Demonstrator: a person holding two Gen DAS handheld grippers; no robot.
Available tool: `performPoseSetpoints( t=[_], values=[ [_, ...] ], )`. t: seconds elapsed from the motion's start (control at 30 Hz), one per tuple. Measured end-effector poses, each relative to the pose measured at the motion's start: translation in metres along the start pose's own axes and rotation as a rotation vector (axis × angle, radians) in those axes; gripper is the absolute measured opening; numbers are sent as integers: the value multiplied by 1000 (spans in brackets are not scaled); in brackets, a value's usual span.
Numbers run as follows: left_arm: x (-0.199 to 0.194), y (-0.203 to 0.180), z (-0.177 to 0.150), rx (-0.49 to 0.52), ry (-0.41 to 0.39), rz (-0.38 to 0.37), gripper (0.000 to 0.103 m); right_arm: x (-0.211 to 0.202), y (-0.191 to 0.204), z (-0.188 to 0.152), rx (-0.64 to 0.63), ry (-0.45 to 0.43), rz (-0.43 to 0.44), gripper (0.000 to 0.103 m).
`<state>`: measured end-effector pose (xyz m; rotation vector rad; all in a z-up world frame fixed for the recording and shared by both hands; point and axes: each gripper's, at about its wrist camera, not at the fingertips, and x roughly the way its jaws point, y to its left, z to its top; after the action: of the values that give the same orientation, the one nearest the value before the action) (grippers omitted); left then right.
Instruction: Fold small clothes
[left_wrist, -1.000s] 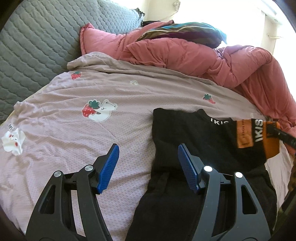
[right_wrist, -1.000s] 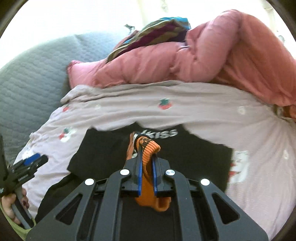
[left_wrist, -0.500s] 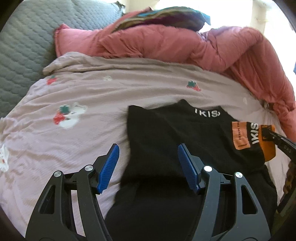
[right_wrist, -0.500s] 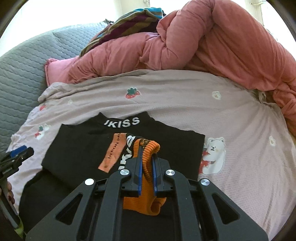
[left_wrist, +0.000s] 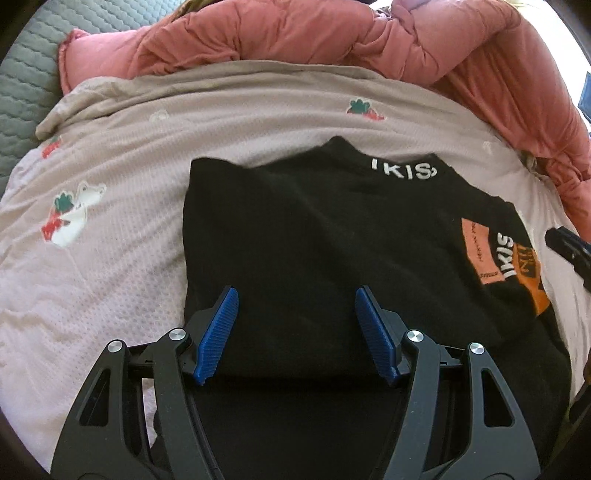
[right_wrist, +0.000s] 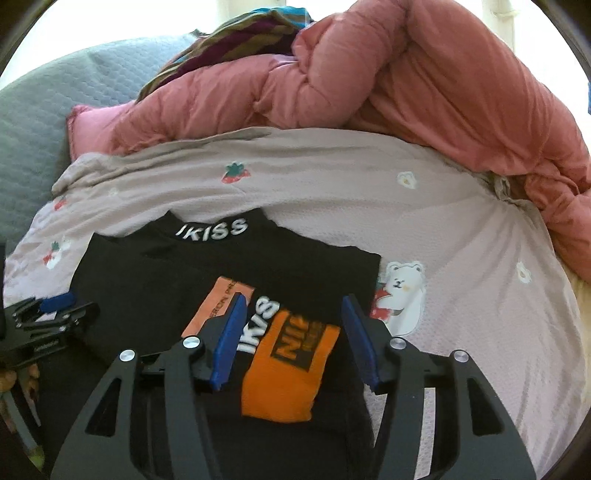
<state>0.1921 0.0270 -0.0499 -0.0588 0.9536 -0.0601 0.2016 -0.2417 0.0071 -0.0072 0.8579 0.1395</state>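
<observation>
A black top (left_wrist: 303, 229) with white "IKISS" letters on its collar lies flat on the bed. Its sleeve is folded across the front and ends in an orange cuff (right_wrist: 291, 373). My right gripper (right_wrist: 294, 299) hovers over that cuff with its jaws opening; the cuff lies loose between the blue pads, untouched by either. In the left wrist view the cuff (left_wrist: 532, 273) shows at the right, beside the right gripper's tip (left_wrist: 565, 243). My left gripper (left_wrist: 297, 295) stands open above the top's lower left part, nothing between its pads. It also shows in the right wrist view (right_wrist: 55, 314).
The pale pink bedsheet (right_wrist: 369, 206) carries strawberry and bear prints. A bunched salmon duvet (right_wrist: 406, 85) fills the back and right side. A striped cloth (right_wrist: 240, 40) lies on it. A grey quilted cushion (right_wrist: 33, 122) stands at the far left.
The right jaws have opened and let the orange cuff go; it now lies flat on the top. The left gripper has moved down and over the black top, still open.
</observation>
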Motion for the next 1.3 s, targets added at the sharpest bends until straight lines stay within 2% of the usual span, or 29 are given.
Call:
performPoseSetpoints(
  t=[0.23, 0.3, 0.37, 0.47, 0.57, 0.67, 0.8, 0.93, 1.0, 1.07, 1.17, 1.3],
  values=[
    [-3, 5, -6, 0, -1, -11, 59, 14, 38, -17, -137, 90, 68, 51],
    [-3, 8, -8, -11, -3, -22, 60, 22, 41, -22, -151, 138, 50, 50],
    [-4, 11, -10, -17, -4, -31, 60, 33, 38, -28, -149, 194, 8, 50],
    [-7, 13, -13, -19, -7, -37, 60, 38, 24, -31, -68, 224, 56, 51],
    [-16, 16, -16, -30, -13, -40, 60, 26, 22, -31, -60, 206, 59, 53],
    [-27, 18, -19, -34, -25, -35, 60, 12, 15, -33, -16, 191, 111, 55],
    [-46, 29, -24, -50, -49, -12, 63, -10, 5, -37, 26, 161, 127, 59],
    [-62, 39, -25, -73, -55, -5, 74, -31, -5, -38, 63, 133, 127, 73],
    [-71, 43, -26, -87, -63, -7, 76, -41, -8, -37, 71, 119, 125, 73],
    [-79, 46, -27, -96, -74, -14, 81, -53, -12, -37, 77, 97, 120, 82],
    [-99, 51, -28, -100, -105, -19, 86, -64, -15, -37, 81, 76, 120, 82],
    [-121, 55, -32, -104, -135, -13, 87, -84, -19, -43, 84, 52, 120, 83]
  ],
)
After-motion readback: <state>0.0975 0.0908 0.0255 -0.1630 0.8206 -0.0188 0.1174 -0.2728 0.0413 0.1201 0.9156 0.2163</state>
